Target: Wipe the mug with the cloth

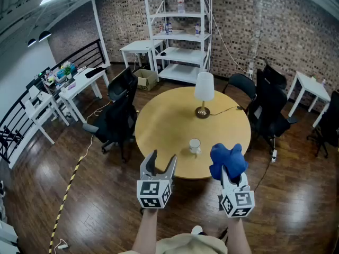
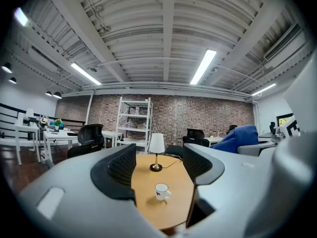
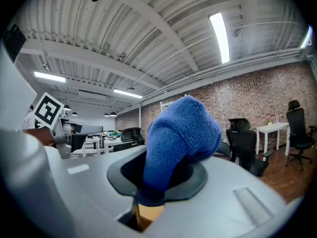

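Note:
A white mug (image 1: pixel 195 145) stands near the front edge of the round wooden table (image 1: pixel 159 126); the left gripper view shows the mug (image 2: pixel 161 191) between and beyond the jaws. My left gripper (image 1: pixel 161 166) is open and empty, held in the air short of the table, left of the mug. My right gripper (image 1: pixel 229 165) is shut on a bunched blue cloth (image 1: pixel 228 159), which fills the right gripper view as a blue cloth (image 3: pixel 178 138) squeezed between the jaws. The cloth hangs right of the mug, apart from it.
A lamp (image 1: pixel 203 93) with a white shade stands at the table's middle, its cord trailing right. Black office chairs (image 1: pixel 117 118) ring the table at left and right. A white shelf unit (image 1: pixel 180 30) and white desks stand behind on the wooden floor.

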`<state>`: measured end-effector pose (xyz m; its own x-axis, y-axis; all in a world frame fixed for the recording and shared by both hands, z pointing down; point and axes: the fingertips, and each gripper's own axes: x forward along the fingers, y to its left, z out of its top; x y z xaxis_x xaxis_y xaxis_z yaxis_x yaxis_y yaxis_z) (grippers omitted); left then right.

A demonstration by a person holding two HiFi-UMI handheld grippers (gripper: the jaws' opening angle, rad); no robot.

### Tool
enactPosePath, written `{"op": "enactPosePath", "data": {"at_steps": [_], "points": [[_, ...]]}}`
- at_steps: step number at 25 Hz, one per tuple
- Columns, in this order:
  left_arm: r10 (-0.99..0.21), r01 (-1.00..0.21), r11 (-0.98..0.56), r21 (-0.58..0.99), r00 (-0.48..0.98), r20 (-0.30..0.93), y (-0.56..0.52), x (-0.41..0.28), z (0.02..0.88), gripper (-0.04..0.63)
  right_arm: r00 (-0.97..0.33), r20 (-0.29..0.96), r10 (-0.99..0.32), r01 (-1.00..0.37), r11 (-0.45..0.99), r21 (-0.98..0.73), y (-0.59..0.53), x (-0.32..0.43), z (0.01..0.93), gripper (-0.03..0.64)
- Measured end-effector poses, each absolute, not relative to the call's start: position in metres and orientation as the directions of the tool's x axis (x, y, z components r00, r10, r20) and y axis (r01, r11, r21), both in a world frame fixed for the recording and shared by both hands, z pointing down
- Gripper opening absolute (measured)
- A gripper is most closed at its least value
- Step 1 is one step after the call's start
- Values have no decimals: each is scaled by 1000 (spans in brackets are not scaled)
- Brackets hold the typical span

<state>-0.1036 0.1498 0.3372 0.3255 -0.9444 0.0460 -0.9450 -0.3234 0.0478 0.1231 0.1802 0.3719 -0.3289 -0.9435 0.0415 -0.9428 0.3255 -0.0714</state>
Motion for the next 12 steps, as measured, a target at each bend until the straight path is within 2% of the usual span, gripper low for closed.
{"op": "enactPosePath", "data": {"at_steps": [7,12], "points": [[-936,-941,-335,58,339,96,106,-59,356,276,-330,59,-942,-940,322,-115,134,179,391,72],[-926,-936,-349,41,352,138,76,-55,370,276,-311,104,-945,-949,302,-92,107,180,411,73]]}}
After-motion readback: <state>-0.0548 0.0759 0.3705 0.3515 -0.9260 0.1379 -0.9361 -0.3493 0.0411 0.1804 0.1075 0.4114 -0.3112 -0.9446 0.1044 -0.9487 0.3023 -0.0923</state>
